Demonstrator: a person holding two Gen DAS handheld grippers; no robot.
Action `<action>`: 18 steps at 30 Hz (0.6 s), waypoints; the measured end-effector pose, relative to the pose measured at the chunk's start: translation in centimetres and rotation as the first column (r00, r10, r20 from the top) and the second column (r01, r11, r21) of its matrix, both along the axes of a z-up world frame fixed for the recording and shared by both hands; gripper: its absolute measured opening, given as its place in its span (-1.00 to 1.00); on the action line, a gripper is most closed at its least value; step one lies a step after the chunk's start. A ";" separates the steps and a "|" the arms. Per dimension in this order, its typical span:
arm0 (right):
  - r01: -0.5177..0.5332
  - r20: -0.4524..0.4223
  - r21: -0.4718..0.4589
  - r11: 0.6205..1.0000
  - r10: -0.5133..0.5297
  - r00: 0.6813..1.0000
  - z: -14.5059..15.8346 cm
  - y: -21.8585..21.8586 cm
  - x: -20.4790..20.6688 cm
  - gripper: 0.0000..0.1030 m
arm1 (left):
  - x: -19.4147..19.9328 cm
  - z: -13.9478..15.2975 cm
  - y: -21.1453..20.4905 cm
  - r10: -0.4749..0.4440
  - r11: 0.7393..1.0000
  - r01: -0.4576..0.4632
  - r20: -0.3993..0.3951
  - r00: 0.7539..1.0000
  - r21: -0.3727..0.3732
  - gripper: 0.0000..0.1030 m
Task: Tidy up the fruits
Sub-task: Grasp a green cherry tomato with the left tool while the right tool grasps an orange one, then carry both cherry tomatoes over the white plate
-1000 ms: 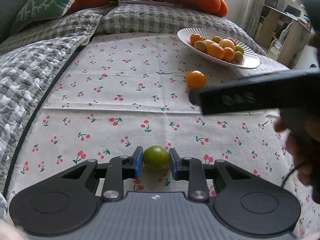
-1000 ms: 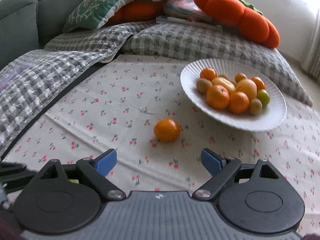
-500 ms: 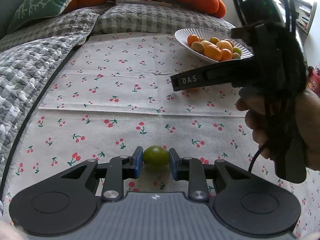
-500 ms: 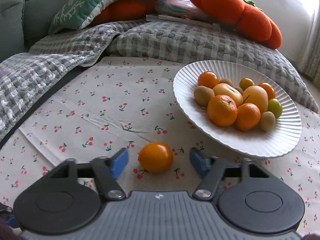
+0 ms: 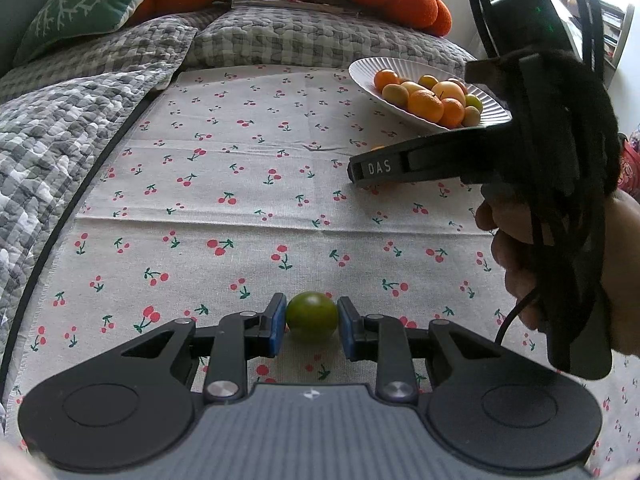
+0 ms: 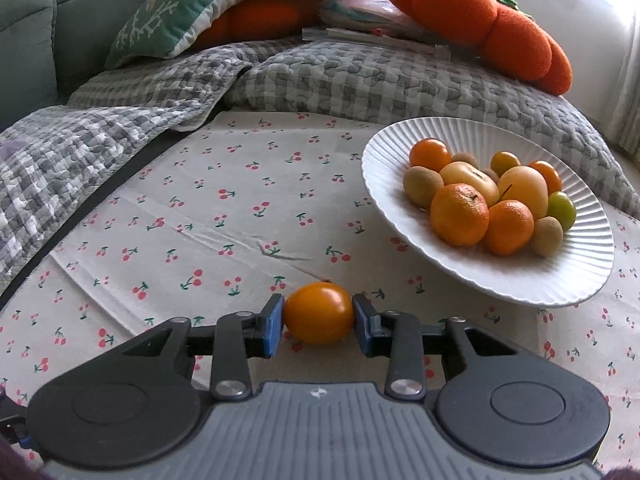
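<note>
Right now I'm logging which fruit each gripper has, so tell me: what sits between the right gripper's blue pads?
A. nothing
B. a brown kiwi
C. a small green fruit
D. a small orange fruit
D: in the right wrist view the right gripper has its blue pads against both sides of the small orange fruit on the cherry-print cloth, short of the white plate.

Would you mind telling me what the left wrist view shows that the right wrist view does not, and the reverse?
Only the left wrist view shows the left claw shut on the small green fruit, plus the person's hand holding the other tool from the side.

Only the right wrist view shows the right claw, whose jaws have just been closing, pressed on the orange fruit.

Both show the white plate of fruit on the cherry-print cloth, with the grey quilt behind.
</note>
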State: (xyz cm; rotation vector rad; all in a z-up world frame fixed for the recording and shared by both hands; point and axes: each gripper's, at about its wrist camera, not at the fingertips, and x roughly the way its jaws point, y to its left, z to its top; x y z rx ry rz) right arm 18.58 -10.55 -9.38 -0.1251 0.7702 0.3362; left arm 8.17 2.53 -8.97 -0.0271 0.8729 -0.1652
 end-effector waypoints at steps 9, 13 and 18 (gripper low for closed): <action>0.000 0.001 0.038 0.999 0.000 1.000 1.1 -0.1 -0.7 -0.35 | 0.1 0.5 0.5 0.016 0.999 -0.016 0.001 1.000 -0.035 -0.61; 0.002 0.007 0.063 0.998 -0.002 1.000 1.8 -0.4 -1.1 -0.35 | 0.1 0.8 0.6 0.025 0.999 -0.024 0.009 1.000 -0.045 -0.61; -0.004 0.002 0.092 0.996 0.004 1.000 2.7 -0.6 -1.7 -0.35 | 0.3 1.2 1.2 0.044 0.997 -0.043 0.019 0.999 -0.062 -0.61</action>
